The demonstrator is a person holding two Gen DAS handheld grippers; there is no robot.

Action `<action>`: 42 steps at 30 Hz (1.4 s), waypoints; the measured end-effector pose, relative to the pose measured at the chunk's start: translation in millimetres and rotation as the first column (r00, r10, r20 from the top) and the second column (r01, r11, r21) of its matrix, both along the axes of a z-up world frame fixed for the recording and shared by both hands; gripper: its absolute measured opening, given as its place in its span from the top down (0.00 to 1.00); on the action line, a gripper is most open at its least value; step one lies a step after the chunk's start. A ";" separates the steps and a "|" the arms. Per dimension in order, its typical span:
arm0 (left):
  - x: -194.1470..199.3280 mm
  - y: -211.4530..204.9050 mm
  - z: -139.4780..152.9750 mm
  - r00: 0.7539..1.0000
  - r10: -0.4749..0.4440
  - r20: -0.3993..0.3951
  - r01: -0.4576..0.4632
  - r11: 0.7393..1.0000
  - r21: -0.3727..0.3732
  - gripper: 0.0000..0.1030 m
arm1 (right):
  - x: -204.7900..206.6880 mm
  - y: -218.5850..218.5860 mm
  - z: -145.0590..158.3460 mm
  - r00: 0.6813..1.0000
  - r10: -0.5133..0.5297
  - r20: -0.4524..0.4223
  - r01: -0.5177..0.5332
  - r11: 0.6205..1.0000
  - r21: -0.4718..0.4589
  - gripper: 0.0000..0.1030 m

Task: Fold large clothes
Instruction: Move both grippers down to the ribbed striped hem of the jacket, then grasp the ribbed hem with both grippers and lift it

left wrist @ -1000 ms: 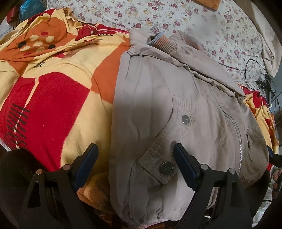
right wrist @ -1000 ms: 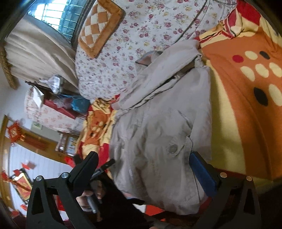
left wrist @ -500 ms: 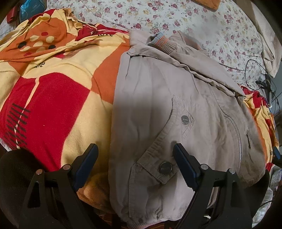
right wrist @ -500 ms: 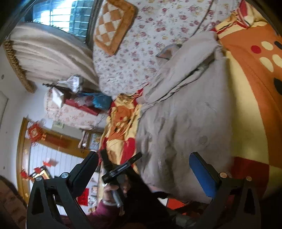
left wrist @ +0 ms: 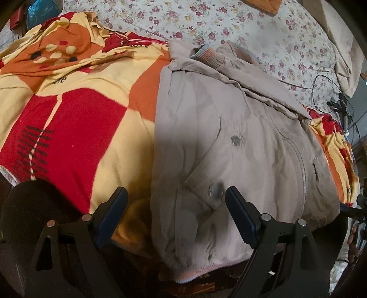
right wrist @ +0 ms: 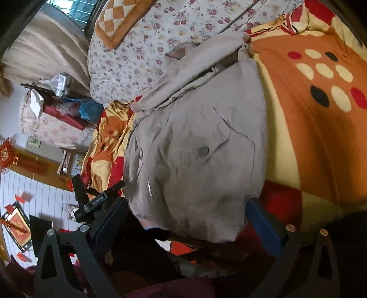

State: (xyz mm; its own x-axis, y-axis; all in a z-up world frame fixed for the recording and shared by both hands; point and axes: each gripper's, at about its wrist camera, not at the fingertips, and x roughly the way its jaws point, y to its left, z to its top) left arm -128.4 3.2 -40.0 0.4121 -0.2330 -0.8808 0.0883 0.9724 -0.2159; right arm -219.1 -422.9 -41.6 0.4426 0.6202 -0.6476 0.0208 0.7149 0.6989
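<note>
A beige jacket [left wrist: 229, 142] lies flat on the bed with its collar at the far end, a sleeve folded across the chest, and its ribbed hem nearest me. My left gripper [left wrist: 175, 199] hovers open over the hem's left part, one finger [left wrist: 114, 206] above the blanket and the other beside a pocket snap [left wrist: 215, 191]. From the other side the same jacket [right wrist: 197, 146] appears with my right gripper [right wrist: 187, 206] open, jaws spread over its lower edge and pads not pressing. A black gripper body [right wrist: 91, 199] shows at the jacket's left in the right wrist view.
A red, orange and yellow blanket [left wrist: 68, 128] covers the bed under the jacket. Beyond it are a floral sheet [left wrist: 229, 25], a checked cushion [right wrist: 119, 20] and black cables [left wrist: 332, 91]. A curtain [right wrist: 45, 57] and cluttered furniture stand at the bedside. A hand [left wrist: 351, 243] shows at the right edge.
My left gripper has drawn back a little, so more of the hem shows. The right gripper has swung and turned, bringing the jacket's lower edge squarely between its jaws.
</note>
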 end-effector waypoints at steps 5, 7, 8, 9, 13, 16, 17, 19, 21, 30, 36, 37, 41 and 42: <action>-17.8 -0.9 -6.8 0.997 -0.056 -0.044 0.055 0.998 -0.020 0.15 | -9.3 1.0 -9.2 0.999 0.028 -0.025 -0.030 0.998 -0.051 0.00; -25.0 -1.1 -9.8 0.997 -0.067 -0.050 0.067 0.998 -0.009 0.15 | -10.3 4.6 -17.8 0.998 0.045 -0.046 -0.048 0.996 -0.070 0.00; -27.3 -0.7 -11.7 0.996 -0.067 -0.056 0.066 0.998 -0.010 0.15 | -10.0 6.1 -19.8 0.998 0.051 -0.049 -0.054 0.996 -0.072 0.00; -28.9 -0.3 -15.1 0.995 -0.066 -0.069 0.065 0.998 -0.016 0.15 | -9.2 8.4 -23.6 0.997 0.060 -0.054 -0.065 0.994 -0.085 0.00; -33.4 -1.6 -27.9 0.990 -0.064 -0.128 0.060 0.998 -0.033 0.15 | -4.1 20.8 -28.4 0.993 0.102 -0.064 -0.111 0.982 -0.153 0.00; -37.2 -0.8 -33.4 0.987 -0.065 -0.146 0.060 0.998 -0.037 0.15 | -2.3 26.3 -32.9 0.989 0.133 -0.072 -0.144 0.972 -0.185 0.00; -37.8 0.2 -35.0 0.986 -0.064 -0.151 0.059 0.997 -0.040 0.15 | -1.6 27.9 -34.5 0.987 0.141 -0.074 -0.153 0.970 -0.191 0.00; -39.0 2.4 -40.4 0.984 -0.060 -0.170 0.052 0.997 -0.051 0.15 | -0.8 28.9 -40.3 0.985 0.152 -0.084 -0.166 0.967 -0.191 0.00; -40.5 4.2 -47.0 0.979 -0.057 -0.195 0.045 0.997 -0.064 0.15 | 0.0 29.7 -46.6 0.981 0.161 -0.105 -0.178 0.966 -0.189 0.00; -41.8 -1.7 -53.6 0.975 -0.087 -0.204 0.065 0.992 -0.110 0.16 | 8.0 46.8 -50.4 0.967 0.225 -0.124 -0.248 0.943 -0.222 0.00; -43.2 -9.4 -52.1 0.973 -0.136 -0.186 0.115 0.986 -0.118 0.58 | 7.0 56.7 -45.0 0.960 0.259 -0.109 -0.280 0.915 -0.290 0.26; -45.4 -12.2 -50.2 0.973 -0.154 -0.171 0.138 0.985 -0.104 0.68 | 5.6 60.5 -43.6 0.953 0.284 -0.111 -0.304 0.905 -0.297 0.34; -51.1 -16.6 -33.6 0.970 -0.207 -0.127 0.198 0.977 -0.082 0.88 | 0.9 67.5 -39.0 0.943 0.318 -0.098 -0.333 0.897 -0.290 0.57; -51.7 -14.6 -26.4 0.969 -0.218 -0.115 0.207 0.973 -0.096 0.88 | -0.8 67.2 -36.0 0.944 0.318 -0.084 -0.329 0.899 -0.288 0.61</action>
State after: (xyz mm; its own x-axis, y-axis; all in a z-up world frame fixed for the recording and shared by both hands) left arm -180.1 -11.4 -66.4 0.2336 -0.3778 -0.8960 0.2585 0.9124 -0.3173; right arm -219.8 -355.8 -77.6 0.2245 0.5046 -0.8336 -0.2266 0.8591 0.4590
